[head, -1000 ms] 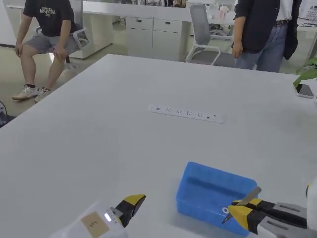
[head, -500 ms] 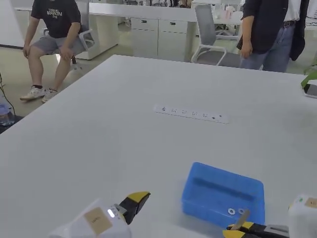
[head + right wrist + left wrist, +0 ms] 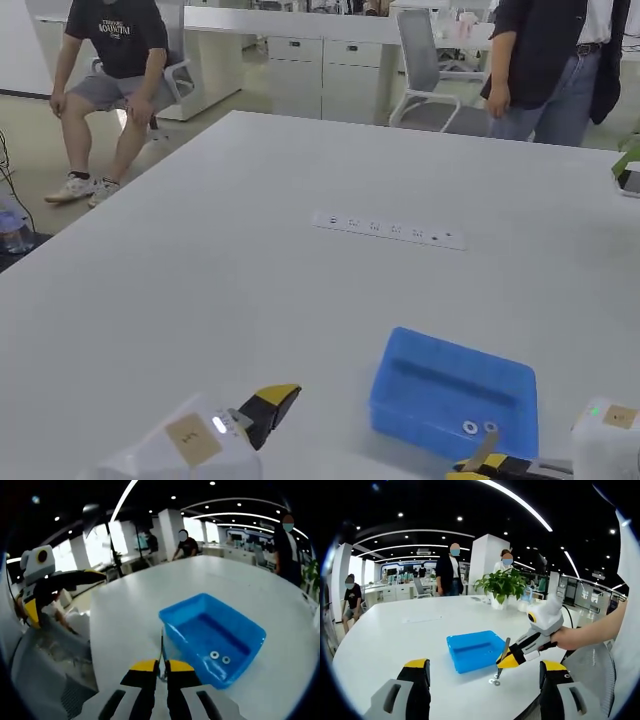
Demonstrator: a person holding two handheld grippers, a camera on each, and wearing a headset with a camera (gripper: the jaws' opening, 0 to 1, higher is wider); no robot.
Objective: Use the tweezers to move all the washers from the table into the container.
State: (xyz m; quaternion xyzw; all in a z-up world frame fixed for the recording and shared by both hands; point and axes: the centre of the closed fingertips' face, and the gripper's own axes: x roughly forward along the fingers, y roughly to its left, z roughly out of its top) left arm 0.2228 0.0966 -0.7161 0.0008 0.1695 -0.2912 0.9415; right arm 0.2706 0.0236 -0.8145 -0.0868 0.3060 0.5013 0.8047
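The blue container sits near the table's front edge with two washers lying in its near corner, also seen as washers in the right gripper view. My right gripper is shut on thin metal tweezers. In the left gripper view the tweezers' tip points down just above loose washers on the table in front of the container. My left gripper stands wide open, holding nothing, to the container's left.
A white power strip lies mid-table. A person sits on a chair beyond the far left corner and another stands at the far right. A potted plant stands on the table's side.
My right gripper with the tweezers has drawn back from over the container toward the table's near edge. Two washers now lie in the container. The left gripper has hardly moved.
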